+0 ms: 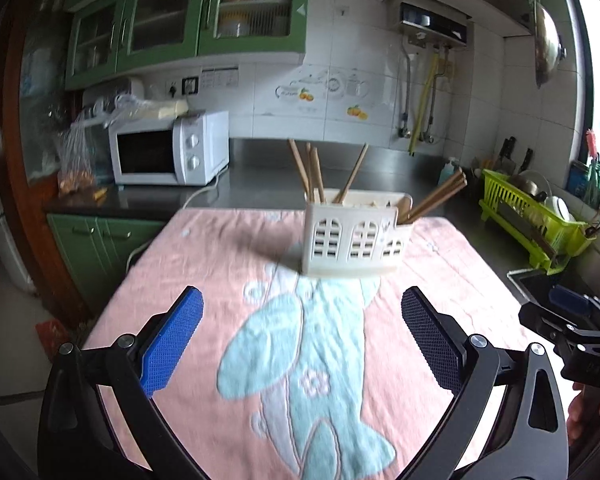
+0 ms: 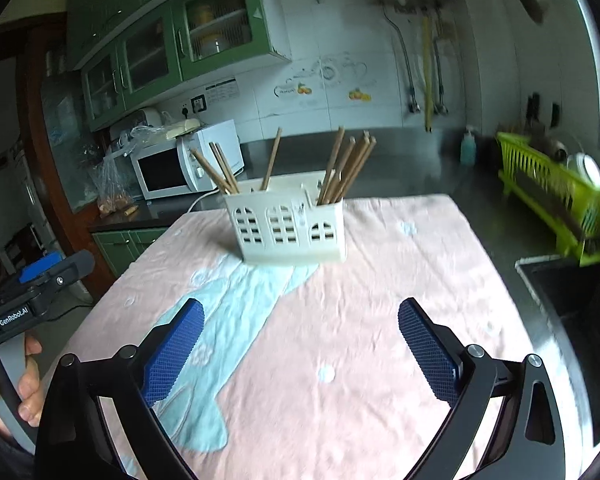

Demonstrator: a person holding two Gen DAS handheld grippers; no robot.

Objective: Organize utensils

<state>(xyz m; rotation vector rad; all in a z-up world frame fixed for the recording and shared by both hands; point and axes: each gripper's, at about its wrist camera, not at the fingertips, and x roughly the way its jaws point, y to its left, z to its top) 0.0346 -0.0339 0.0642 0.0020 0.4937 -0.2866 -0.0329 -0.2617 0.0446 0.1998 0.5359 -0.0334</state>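
Hovering low over a pink towel (image 1: 204, 248), two hand-held grippers face a white plastic utensil holder (image 1: 354, 240) that stands upright at the far end of the cloth, well apart from both.

Furthest left, on a dark counter behind the towel, sits a white microwave (image 1: 168, 152). Next comes the left gripper (image 1: 302, 312), its jaws spread wide with nothing between them; its ribbed blue pads (image 1: 172, 340) look rubbery and grippy. The holder lies straight ahead of it and slightly right of centre. The towel is soft, lightly wrinkled terry, with a pale blue fish shape (image 1: 300, 360) stitched down its middle.

The holder is a long, low box with arched window cut-outs, its long side turned toward the grippers, running left to right. Thin brown wooden chopsticks (image 1: 312, 168) stand in it. A few lean left in the left compartment, and a bigger bundle (image 2: 348, 168) leans right in the right compartment.

From the right wrist view, the right gripper (image 2: 300, 316) also has its jaws wide apart and empty, and the holder is ahead and a little left. Neither gripper looks clearly nearer. No loose utensil shows on the towel, so the sorting seems largely done. Far right, a lime green dish rack (image 2: 548, 188) sits on the counter.
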